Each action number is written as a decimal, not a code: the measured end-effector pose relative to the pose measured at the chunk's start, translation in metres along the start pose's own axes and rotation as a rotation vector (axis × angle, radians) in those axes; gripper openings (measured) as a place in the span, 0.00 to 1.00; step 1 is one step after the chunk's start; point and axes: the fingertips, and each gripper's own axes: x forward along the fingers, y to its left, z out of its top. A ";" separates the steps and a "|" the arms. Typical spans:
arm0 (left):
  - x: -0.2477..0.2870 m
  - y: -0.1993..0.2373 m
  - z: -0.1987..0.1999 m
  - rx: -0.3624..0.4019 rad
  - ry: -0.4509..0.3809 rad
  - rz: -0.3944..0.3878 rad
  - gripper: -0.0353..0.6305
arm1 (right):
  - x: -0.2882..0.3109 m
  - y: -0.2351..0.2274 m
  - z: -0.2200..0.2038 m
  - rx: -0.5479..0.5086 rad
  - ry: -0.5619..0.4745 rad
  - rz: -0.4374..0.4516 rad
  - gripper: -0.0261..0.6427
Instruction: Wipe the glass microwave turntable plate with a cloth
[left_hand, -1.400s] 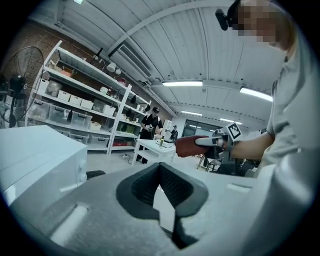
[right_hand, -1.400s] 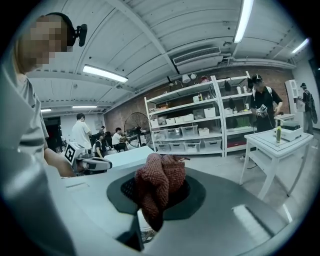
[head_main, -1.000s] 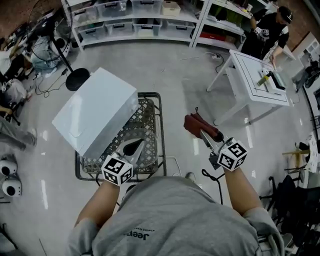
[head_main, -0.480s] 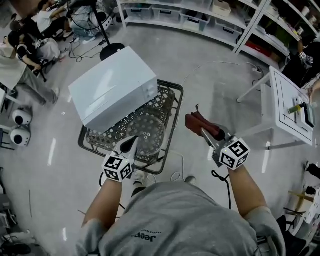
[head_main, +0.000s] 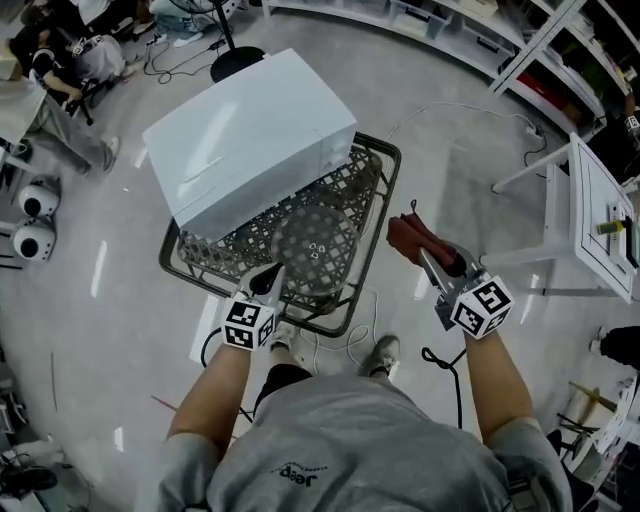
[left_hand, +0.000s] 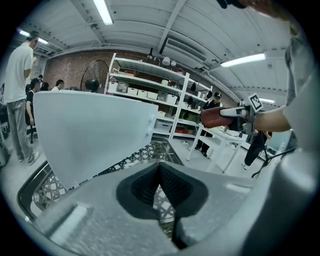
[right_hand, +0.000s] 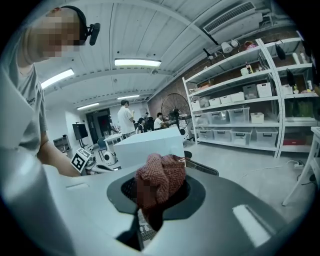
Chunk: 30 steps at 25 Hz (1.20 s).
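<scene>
Beside the microwave (head_main: 250, 135), the plate (head_main: 313, 240) lies in a basket (head_main: 386, 152). Right gripper (head_main: 432, 258) jaws clench the cloth (head_main: 412, 236); left gripper (head_main: 271, 277) jaws are closed, empty. Rubbed hard, the loose plate could slip.

A workshop-style lab here: white shelving racks (right_hand: 235, 85) full of storage bins (right_hand: 227, 118), brick wall (left_hand: 70, 70) behind. Overhead, strip lights (right_hand: 137, 62); a standing fan (right_hand: 175, 106) on the polished floor (head_main: 110, 300).
</scene>
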 end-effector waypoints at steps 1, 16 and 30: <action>0.002 0.003 -0.009 0.004 0.011 0.004 0.05 | 0.005 0.001 -0.003 -0.001 0.004 0.003 0.13; 0.052 0.050 -0.108 0.112 0.160 0.083 0.05 | 0.086 0.021 -0.069 -0.004 0.069 0.060 0.13; 0.071 0.049 -0.128 0.114 0.218 0.030 0.05 | 0.142 0.050 -0.078 -0.036 0.103 0.152 0.13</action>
